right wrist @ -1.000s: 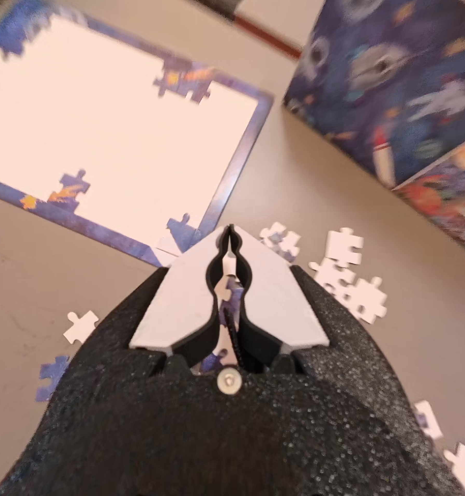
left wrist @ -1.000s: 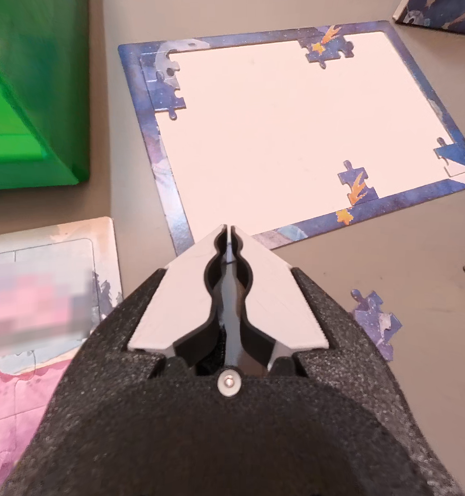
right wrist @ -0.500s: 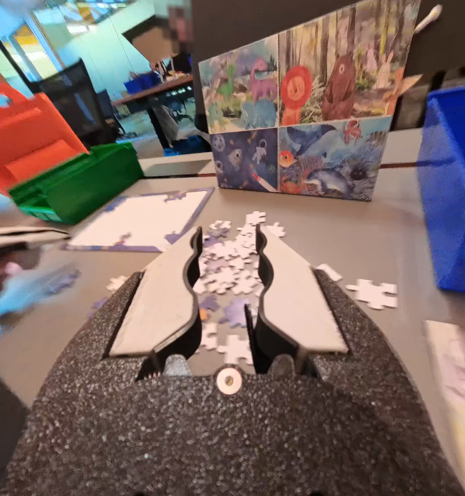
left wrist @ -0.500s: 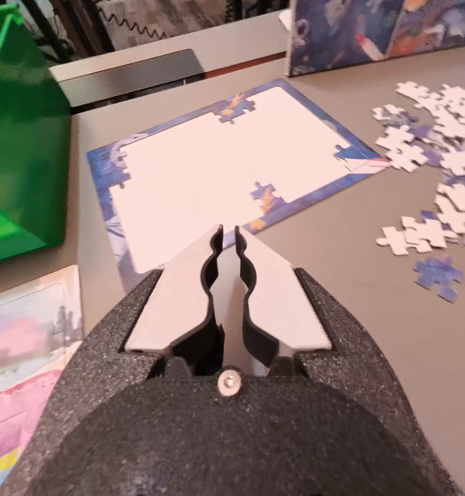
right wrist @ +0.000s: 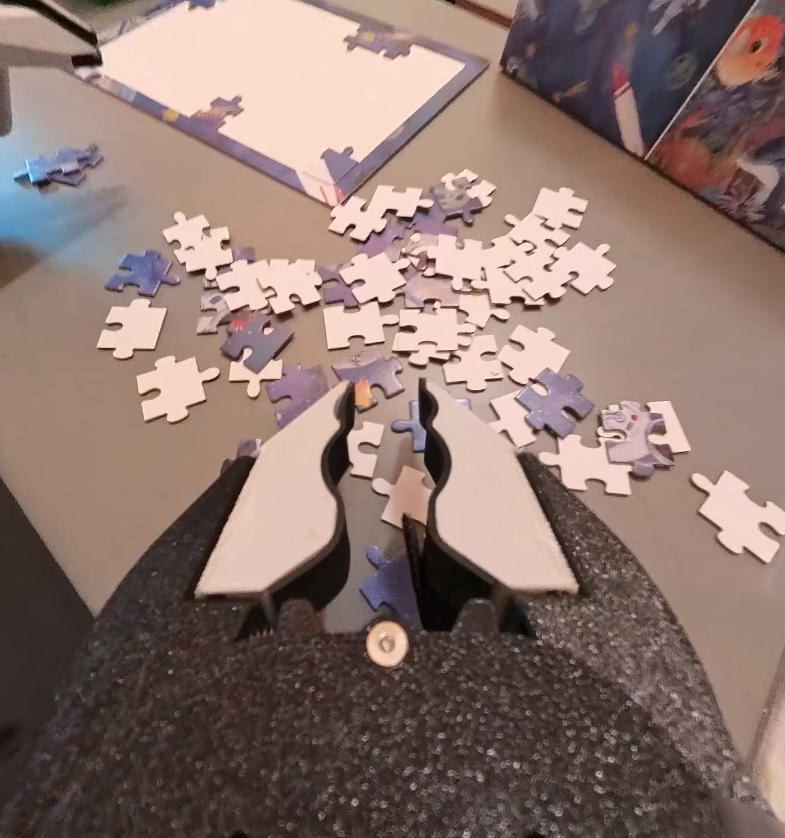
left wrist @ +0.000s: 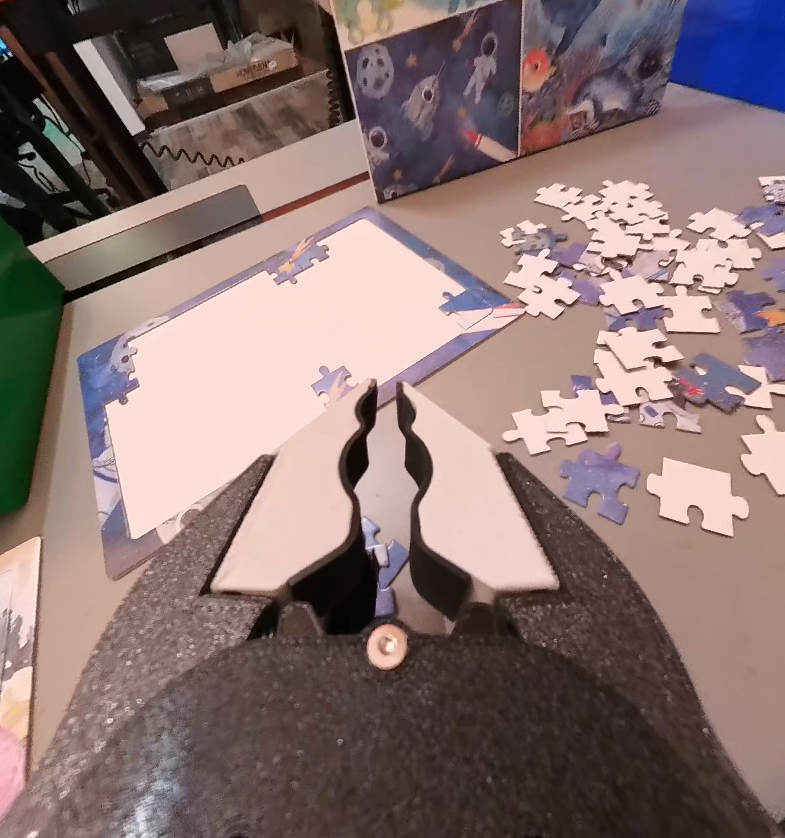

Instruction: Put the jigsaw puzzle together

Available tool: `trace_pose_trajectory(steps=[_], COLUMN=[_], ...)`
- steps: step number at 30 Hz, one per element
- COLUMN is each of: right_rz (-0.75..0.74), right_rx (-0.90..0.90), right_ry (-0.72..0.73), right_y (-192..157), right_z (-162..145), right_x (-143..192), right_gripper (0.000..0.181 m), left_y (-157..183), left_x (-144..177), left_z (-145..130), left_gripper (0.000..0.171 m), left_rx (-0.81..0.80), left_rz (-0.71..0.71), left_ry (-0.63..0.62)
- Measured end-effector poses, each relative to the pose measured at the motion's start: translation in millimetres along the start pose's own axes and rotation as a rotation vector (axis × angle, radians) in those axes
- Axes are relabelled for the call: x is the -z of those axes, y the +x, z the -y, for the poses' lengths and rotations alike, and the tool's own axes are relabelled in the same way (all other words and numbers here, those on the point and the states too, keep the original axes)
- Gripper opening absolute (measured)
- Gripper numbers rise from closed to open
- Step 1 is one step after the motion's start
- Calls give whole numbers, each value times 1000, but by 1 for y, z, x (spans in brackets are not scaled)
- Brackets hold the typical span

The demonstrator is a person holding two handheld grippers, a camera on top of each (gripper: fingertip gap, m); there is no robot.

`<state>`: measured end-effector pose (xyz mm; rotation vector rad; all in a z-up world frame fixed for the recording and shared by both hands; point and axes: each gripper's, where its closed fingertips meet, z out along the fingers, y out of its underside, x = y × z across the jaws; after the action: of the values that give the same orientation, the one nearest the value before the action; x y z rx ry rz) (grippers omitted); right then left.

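The puzzle board [left wrist: 254, 362] has a blue rim, a bare white middle and a few blue pieces set along its edges; it also shows in the right wrist view [right wrist: 290, 68]. A pile of loose pieces [left wrist: 644, 317], some blue side up and some white, lies to its right. My left gripper [left wrist: 387, 390] is slightly open and empty above the board's near edge, with one blue piece [left wrist: 383, 557] on the table under it. My right gripper [right wrist: 385, 390] is open and empty over the near side of the pile [right wrist: 404, 290]. The left gripper [right wrist: 32, 45] shows blurred at the top left.
The picture-covered puzzle box [left wrist: 494, 81] stands behind the pile and also shows in the right wrist view [right wrist: 653, 68]. A green bin [left wrist: 9, 353] stands left of the board. Another pastel puzzle [left wrist: 0, 657] lies at the near left. Blue pieces [right wrist: 59, 165] lie apart, left of the pile. Spacing between my two grippers at the tips: around 25 centimeters.
My left gripper has gone from shut to slightly open and has drawn back from the board. My right gripper has opened, left the board's corner and now points down at the pile.
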<state>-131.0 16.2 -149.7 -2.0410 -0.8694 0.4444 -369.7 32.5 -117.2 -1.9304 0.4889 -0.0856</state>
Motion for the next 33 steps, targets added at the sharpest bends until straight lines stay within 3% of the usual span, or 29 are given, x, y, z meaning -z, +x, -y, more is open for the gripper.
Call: trace_pose_trajectory(steps=[9,15,23,28,33], right_rz=[62,13,-28,139,233], right_rx=[-53,-10,-49,24,178], right_ry=[-98,-142,-67,-6,-157], right_y=[-5,-6,4,-32,-60], right_z=[-4,-11,-2,8,-20], right_x=[-23,-28,-17,-12,17], right_gripper=[39,41,39,34,35], left_y=[4,6,10,18,17], left_x=[6,8,5,5,5], left_z=[-6,-10,-19,-21,-19], left_gripper=[8,8,8,8,8], left_rx=[32,29,27,-27,-11], left_rz=[-44,-53,-78,-97,-99], left_ry=[-9,-22,-64,-72,-63])
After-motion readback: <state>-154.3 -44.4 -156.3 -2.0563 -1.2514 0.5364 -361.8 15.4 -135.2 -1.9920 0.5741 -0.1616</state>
